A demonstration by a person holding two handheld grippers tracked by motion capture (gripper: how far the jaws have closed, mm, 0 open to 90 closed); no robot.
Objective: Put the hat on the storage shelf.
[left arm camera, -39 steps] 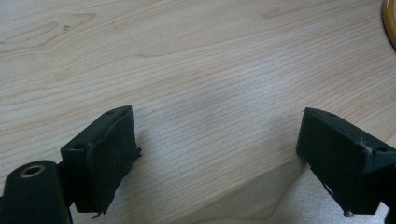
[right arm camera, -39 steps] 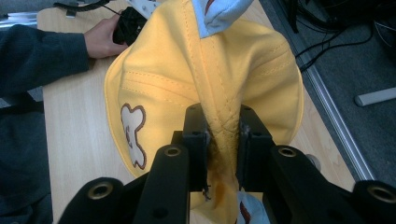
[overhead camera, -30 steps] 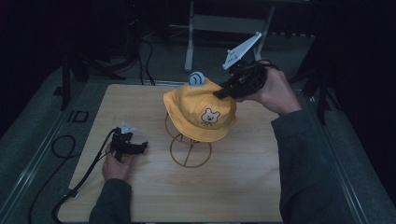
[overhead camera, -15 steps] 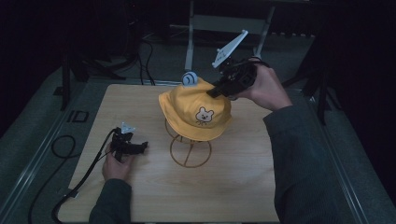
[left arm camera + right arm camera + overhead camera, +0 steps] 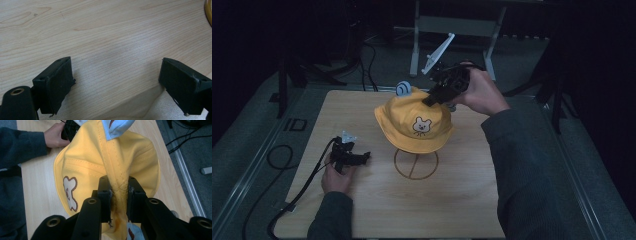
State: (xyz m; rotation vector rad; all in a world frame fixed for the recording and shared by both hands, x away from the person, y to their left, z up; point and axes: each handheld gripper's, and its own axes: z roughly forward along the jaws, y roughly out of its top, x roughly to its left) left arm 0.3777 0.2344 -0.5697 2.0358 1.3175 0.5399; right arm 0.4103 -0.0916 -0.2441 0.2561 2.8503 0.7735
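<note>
1. The light wooden table [image 5: 462, 200] carries everything. It is a pale board with visible grain, and both of the person's forearms come in from its near edge.

2. The yellow cloth bucket hat with a bear patch [image 5: 414, 125] sits near the middle of the table, on top of a thin golden wire stand with a ring base [image 5: 415, 165]. The crown of the hat is pulled up and toward the far right, so the hat looks tilted on the stand. A small pale blue ear [image 5: 403, 88] stands at the far left of the crown.

3. The right gripper [image 5: 437, 96] is at the far right side of the hat. In the right gripper view its two black jaws are closed tightly on a ridge of yellow cloth along a seam [image 5: 117, 187]. The folded ridge runs straight away from the jaws toward the blue ear.

4. The left gripper [image 5: 357, 159] rests low on the table, left of the stand and well apart from the hat. Its jaws are wide apart and nothing is between them; under them is bare wood.

5. The right hand is clearly the nearer one and already has the hat. I judge that a lift must go upward, along the axis of the stand, so that the hat comes free of it.
</note>
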